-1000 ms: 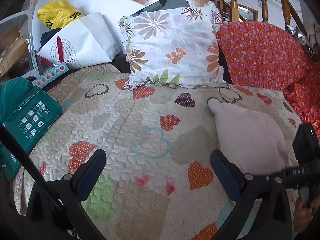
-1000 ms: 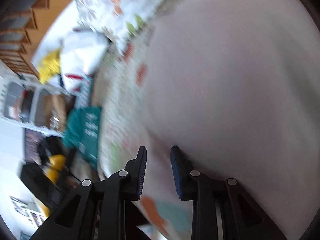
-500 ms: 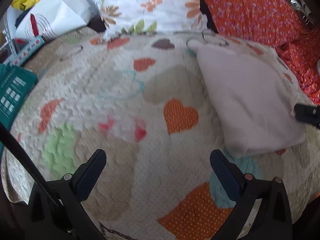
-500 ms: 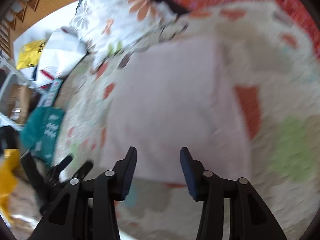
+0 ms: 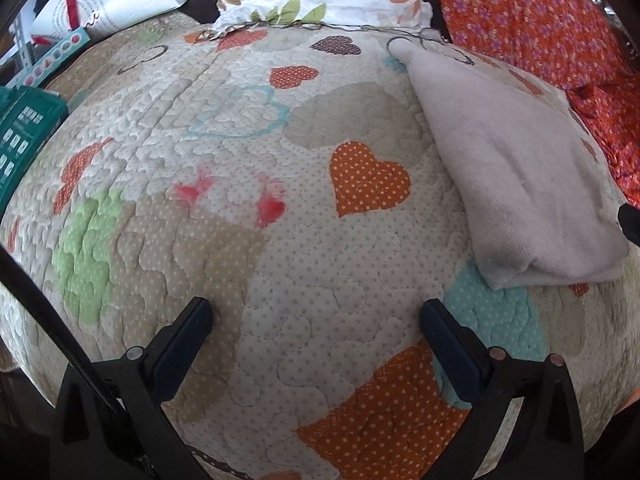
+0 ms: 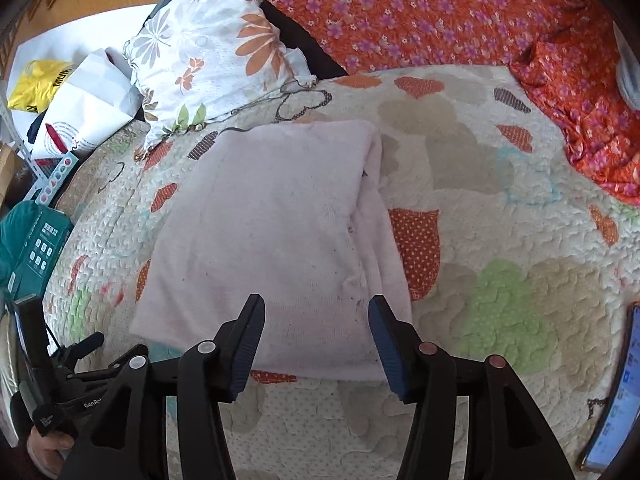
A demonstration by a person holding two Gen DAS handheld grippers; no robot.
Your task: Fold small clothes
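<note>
A pale pink folded garment (image 6: 280, 240) lies flat on the heart-patterned quilt (image 6: 500, 240). My right gripper (image 6: 316, 316) hovers over its near edge, jaws opening, nothing pressed between them. In the left wrist view the same garment (image 5: 516, 168) lies at the right of the quilt (image 5: 240, 200). There my left gripper (image 5: 316, 320) stands wide open above bare quilt, well left of the garment, with nothing in it. A black tip of the right gripper (image 5: 631, 224) shows at the right edge. The left gripper's body (image 6: 68, 372) appears at the lower left of the right wrist view.
A floral pillow (image 6: 216, 52) and an orange flowered blanket (image 6: 440, 12) lie at the back. A white bag (image 6: 88, 108), a yellow bag (image 6: 40, 80) and a teal box (image 6: 36, 248) sit off the quilt's left side. A phone (image 6: 618, 396) rests at the right edge.
My right gripper let go of the garment, opened and drew back and up, now looking down on the folded piece. My left gripper tipped down and sank closer to the quilt.
</note>
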